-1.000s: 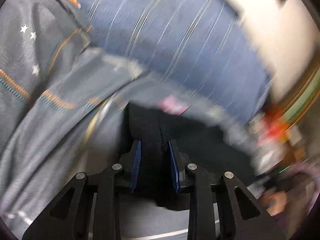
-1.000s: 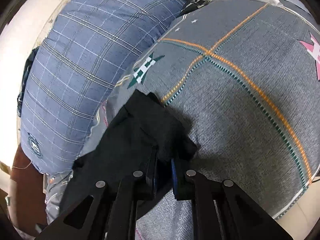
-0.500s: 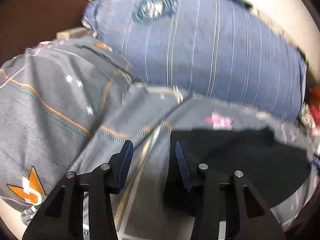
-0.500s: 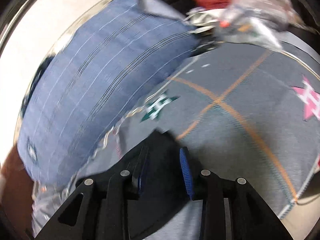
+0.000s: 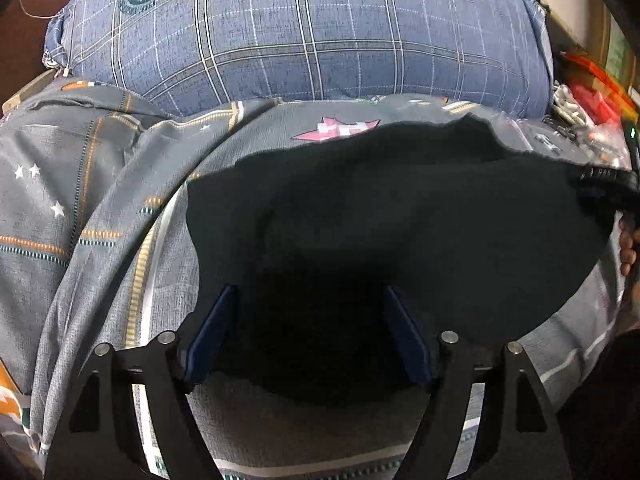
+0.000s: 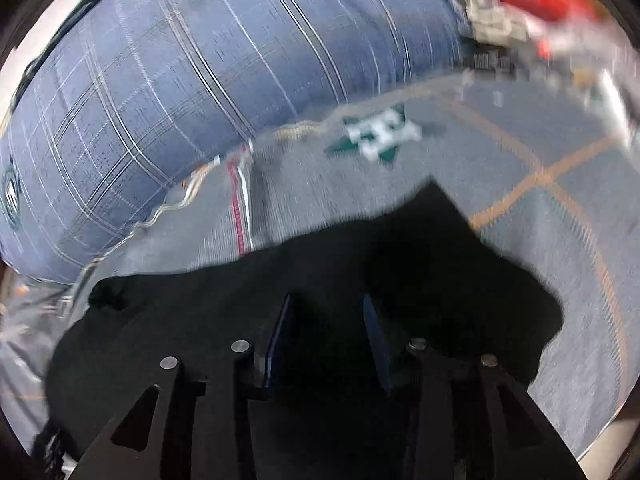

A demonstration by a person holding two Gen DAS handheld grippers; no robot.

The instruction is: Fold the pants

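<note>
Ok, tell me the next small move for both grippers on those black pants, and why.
Probably lift both grippers clear, then re-grip an edge for another fold. The black fabric pants lie flat on the grey patterned bedsheet; the left gripper and right gripper have jaws opening, pads apart above the cloth, pressing nothing.

Both grippers share one build. The left gripper [image 5: 310, 332] has matte black flat arms with triangular cut-outs, branching into two struts per side, each strut capped by a round silver screw head. Its fingers [image 5: 210, 336] carry dark blue rectangular pads on their inner faces. The right gripper [image 6: 326, 344] looks the same: black cut-out arms, four silver screws in a row, thin blue-edged pads. At the right edge of the left view, a hand [image 5: 628, 250] shows only as fingertips.
</note>
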